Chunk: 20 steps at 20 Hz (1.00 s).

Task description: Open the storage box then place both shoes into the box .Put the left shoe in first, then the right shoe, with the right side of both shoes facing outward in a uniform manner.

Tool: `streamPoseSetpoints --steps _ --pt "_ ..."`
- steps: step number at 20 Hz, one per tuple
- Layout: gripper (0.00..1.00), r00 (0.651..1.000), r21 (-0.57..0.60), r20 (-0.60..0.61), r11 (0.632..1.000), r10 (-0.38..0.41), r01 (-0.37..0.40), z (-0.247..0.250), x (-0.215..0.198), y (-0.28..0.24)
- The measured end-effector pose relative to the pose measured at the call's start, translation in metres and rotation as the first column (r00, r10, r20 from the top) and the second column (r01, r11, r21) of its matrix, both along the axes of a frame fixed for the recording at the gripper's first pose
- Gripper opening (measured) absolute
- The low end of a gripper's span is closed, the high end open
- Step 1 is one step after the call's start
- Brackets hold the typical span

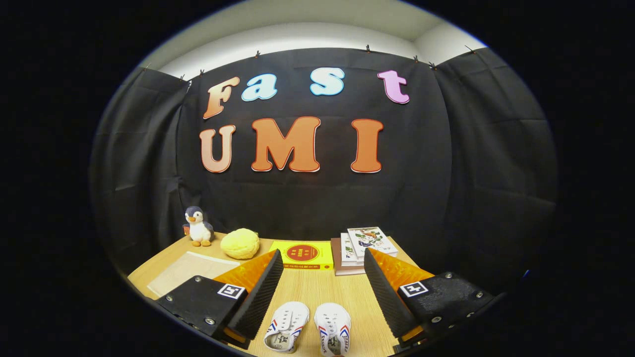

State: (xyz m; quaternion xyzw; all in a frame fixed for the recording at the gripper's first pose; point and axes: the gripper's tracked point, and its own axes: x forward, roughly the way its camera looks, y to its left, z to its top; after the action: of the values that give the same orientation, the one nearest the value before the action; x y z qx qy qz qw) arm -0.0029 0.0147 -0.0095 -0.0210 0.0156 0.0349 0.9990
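Two small white shoes with red and blue stripes lie side by side on the wooden table (317, 287), toes pointing away from me. The left one (286, 326) and the right one (333, 328) sit low between my fingers, close to their base. My gripper (322, 260) stands open above the table, nothing held; its ribbed pads (260, 292) face each other across a wide gap. A clear, flat storage box (186, 270) lies to the left, beyond the left finger, its lid down.
At the table's back stand a penguin plush (198, 226), a yellow round plush (240, 243), a yellow book (302, 255) and a stack of books (362, 248). The black cloth wall rises just behind them.
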Motion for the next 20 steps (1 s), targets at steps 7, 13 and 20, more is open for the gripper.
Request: streamPoseSetpoints --steps 7,13,20 --pt "0.97 0.987 0.145 -0.105 0.983 0.125 -0.109 -0.034 0.007 0.02" --pt "0.98 0.872 0.407 -0.298 0.878 0.388 -0.251 -0.098 0.011 0.073" --pt "0.98 0.599 0.68 -0.406 0.666 0.69 -0.306 -0.154 0.001 0.13"
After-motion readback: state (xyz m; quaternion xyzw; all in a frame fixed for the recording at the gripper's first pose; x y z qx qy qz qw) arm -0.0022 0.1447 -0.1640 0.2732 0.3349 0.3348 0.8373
